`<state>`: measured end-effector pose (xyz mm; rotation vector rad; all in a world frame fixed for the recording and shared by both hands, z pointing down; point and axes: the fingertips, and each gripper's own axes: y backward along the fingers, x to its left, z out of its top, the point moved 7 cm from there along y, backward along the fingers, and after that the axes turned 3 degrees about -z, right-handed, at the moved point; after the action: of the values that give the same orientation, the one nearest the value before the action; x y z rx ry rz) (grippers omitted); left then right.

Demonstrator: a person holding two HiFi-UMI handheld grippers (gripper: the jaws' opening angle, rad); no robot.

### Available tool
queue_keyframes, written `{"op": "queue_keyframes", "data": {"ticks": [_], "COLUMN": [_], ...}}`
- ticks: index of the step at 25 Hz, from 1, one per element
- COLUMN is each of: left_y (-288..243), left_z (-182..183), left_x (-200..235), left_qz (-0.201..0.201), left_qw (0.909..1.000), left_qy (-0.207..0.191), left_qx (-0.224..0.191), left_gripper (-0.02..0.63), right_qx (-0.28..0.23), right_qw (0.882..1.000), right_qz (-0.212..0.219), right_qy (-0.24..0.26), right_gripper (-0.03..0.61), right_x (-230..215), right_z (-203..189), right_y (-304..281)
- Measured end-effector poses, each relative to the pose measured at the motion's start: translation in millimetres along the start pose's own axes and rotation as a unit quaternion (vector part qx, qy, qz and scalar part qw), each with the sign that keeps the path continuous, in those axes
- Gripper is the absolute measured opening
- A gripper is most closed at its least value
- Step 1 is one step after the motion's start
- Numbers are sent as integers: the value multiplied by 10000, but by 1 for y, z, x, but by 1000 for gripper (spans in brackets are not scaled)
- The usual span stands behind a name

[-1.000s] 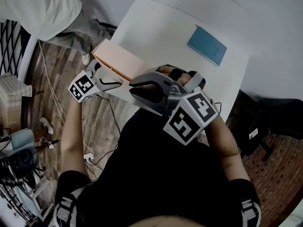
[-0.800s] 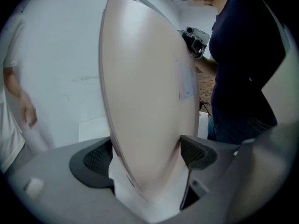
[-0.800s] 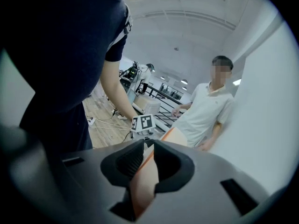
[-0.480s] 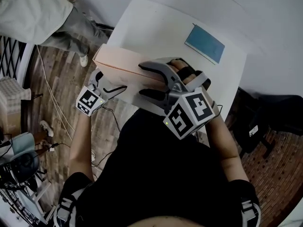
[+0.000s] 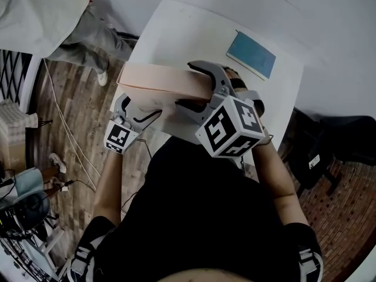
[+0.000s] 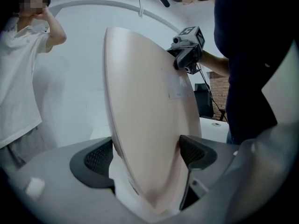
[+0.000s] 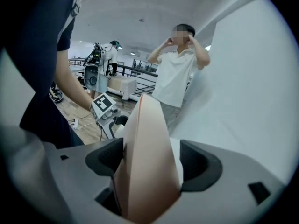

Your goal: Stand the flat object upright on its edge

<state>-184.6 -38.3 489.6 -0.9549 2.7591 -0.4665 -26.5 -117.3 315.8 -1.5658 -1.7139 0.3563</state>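
Box, flat and pink, was up on a long edge over the near-left part of the bench, close to upright. Could not tell whether its lower edge touched the bench.

Your left gripper had the box's left end. Its fingers pinched it, one pad pressed on each broad face.

Your right gripper straddled the right end. Its fingers had just been opening and stood spread, with the box between them. In that gripper's view the box lay against the left-hand pad, with a gap at the other.

Blue book lay flat at the bench's far right, well apart from the box.

A person in a white shirt stood beyond the bench's left end, arms raised to the head.
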Motion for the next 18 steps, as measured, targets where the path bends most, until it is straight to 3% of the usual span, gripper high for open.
{"op": "queue_keyframes", "data": {"ticks": [4, 7, 9, 14, 18], "left_y": [-4, -7, -11, -13, -13], "left_z": [2, 2, 3, -1, -4], "left_x": [-2, -1, 2, 16, 19], "left_qz": [119, 269, 475, 1224, 1604], "left_qw": [9999, 9996, 9988, 9922, 9866], "left_qy": [-94, -115, -134, -77, 59], "left_qx": [-8, -14, 26, 240, 306], "left_gripper": [460, 460, 460, 460, 460], "right_qx": [557, 422, 309, 260, 48], "right_qw": [9962, 9951, 9951, 9908, 9849], "right_qz": [647, 896, 934, 741, 791], "right_qy": [153, 20, 129, 1098, 1540], "right_gripper": [345, 344, 330, 324, 324], "right_x": [-5, -15, -20, -20, -24], "right_z": [-6, -4, 0, 13, 15], "right_y": [-7, -5, -5, -19, -26]}}
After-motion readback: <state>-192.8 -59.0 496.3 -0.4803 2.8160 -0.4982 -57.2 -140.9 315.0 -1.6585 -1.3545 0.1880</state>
